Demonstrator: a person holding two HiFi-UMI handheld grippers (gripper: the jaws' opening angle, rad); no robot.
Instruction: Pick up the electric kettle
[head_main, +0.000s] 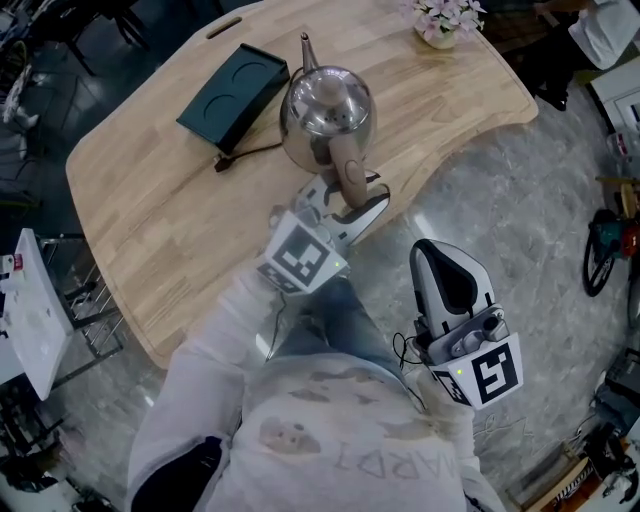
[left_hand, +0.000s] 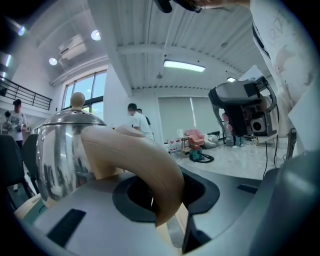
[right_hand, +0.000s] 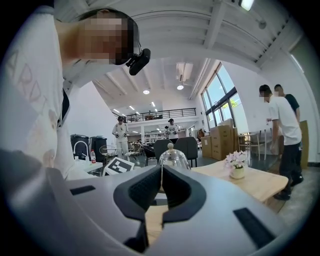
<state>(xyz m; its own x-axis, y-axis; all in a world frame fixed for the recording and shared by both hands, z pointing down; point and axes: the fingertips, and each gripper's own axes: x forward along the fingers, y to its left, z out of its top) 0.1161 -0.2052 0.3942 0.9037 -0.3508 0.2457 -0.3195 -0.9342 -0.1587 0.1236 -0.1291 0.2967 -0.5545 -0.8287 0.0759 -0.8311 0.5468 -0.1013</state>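
Observation:
The steel electric kettle (head_main: 326, 115) with a thin spout is over the wooden table (head_main: 170, 220), to the right of its dark base (head_main: 232, 95). I cannot tell whether its bottom touches the table. My left gripper (head_main: 350, 200) is shut on its curved beige handle (head_main: 347, 168). In the left gripper view the handle (left_hand: 140, 160) arches between the jaws of the left gripper (left_hand: 165, 200), with the kettle body (left_hand: 65, 150) to the left. My right gripper (head_main: 440, 252) hangs off the table's front edge, shut and empty. In its own view, past the right gripper (right_hand: 161, 172), stands the kettle (right_hand: 172, 159).
A cord runs from the base toward the kettle. A small pot of pink flowers (head_main: 442, 22) stands at the table's far right edge. A white rack (head_main: 30, 310) is at the left, cluttered floor at the right. Several people stand in the room behind (right_hand: 280, 135).

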